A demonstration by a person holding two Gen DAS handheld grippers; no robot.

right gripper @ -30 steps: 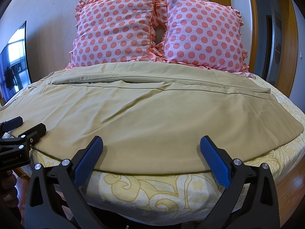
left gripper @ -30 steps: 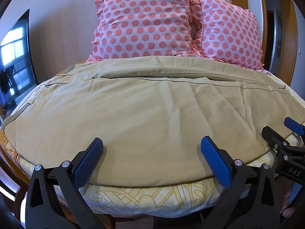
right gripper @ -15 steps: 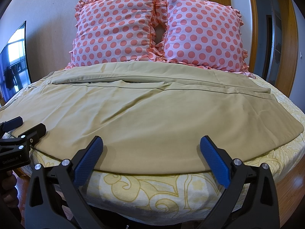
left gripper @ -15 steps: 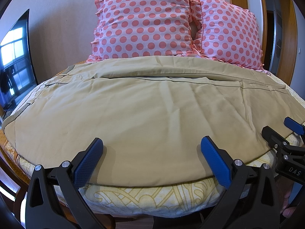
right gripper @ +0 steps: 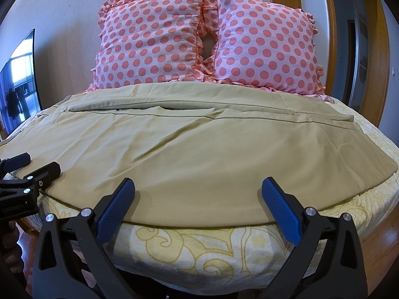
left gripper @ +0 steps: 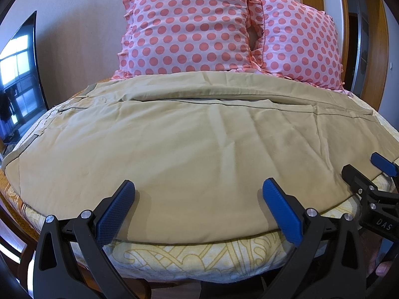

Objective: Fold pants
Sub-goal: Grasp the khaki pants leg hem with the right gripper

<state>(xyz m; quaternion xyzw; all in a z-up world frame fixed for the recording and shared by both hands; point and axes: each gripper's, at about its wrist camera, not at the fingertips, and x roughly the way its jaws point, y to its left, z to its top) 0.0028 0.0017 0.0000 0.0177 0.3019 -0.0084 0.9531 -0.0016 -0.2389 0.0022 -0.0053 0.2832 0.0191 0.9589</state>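
Observation:
Tan pants (left gripper: pixel 194 147) lie flat and sideways across the bed, one leg over the other, waistband at the left and hems at the right; they also show in the right wrist view (right gripper: pixel 189 154). My left gripper (left gripper: pixel 199 211) is open and empty, its blue pads just above the pants' near edge. My right gripper (right gripper: pixel 198 211) is open and empty over the same near edge, further right. The right gripper shows at the right of the left wrist view (left gripper: pixel 369 172). The left gripper shows at the left of the right wrist view (right gripper: pixel 32 167).
The bed (right gripper: pixel 224 246) has a yellow patterned sheet. Two pink polka-dot pillows (left gripper: pixel 189 30) (right gripper: pixel 264 42) stand against the wall behind the pants. A dark TV screen (left gripper: pixel 17 79) is at the left. A wooden door frame (right gripper: pixel 374 49) is at the right.

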